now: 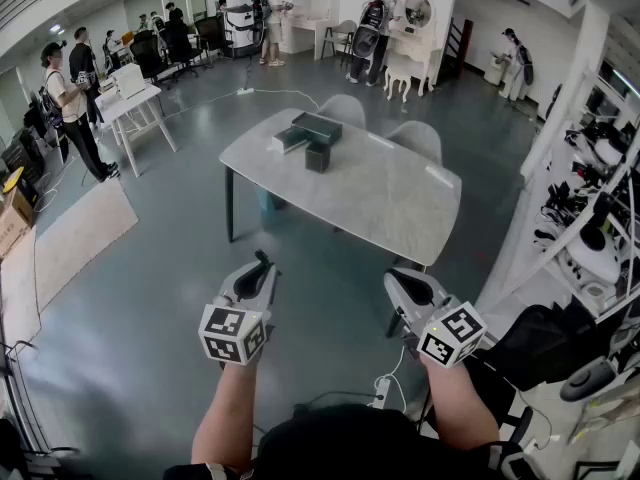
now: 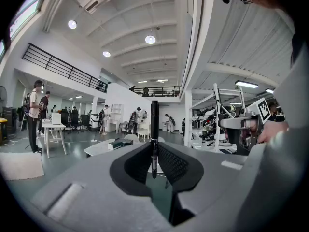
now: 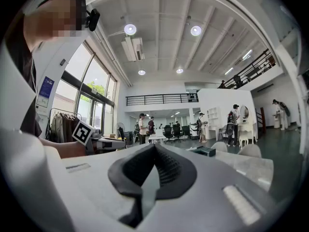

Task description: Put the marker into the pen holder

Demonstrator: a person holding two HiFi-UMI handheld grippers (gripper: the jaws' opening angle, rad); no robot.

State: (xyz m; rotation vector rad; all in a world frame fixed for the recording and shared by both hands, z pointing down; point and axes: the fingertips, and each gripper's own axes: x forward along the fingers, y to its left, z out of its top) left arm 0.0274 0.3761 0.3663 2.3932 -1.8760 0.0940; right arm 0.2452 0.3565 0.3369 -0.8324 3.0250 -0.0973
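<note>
While I stood back from the table (image 1: 400, 203), my left gripper (image 1: 258, 273) was clenched on the marker (image 2: 154, 129), which stood upright between its jaws. My right gripper (image 1: 402, 286) was pressed closed on nothing. The pen holder (image 1: 318, 156) sat on the table toward twelve o'clock, well apart from both.

Grey polished floor (image 1: 150, 298) lit by round ceiling lamps (image 3: 129, 29). Pale marble-topped table (image 1: 380, 198) backed by two grey rounded chairs (image 1: 345, 108). White desk (image 1: 135, 106) set at left, beige rug (image 1: 75, 233) laid beside. Tall windows (image 3: 94, 83) and black-railed mezzanine (image 2: 63, 66) seen along walls.
</note>
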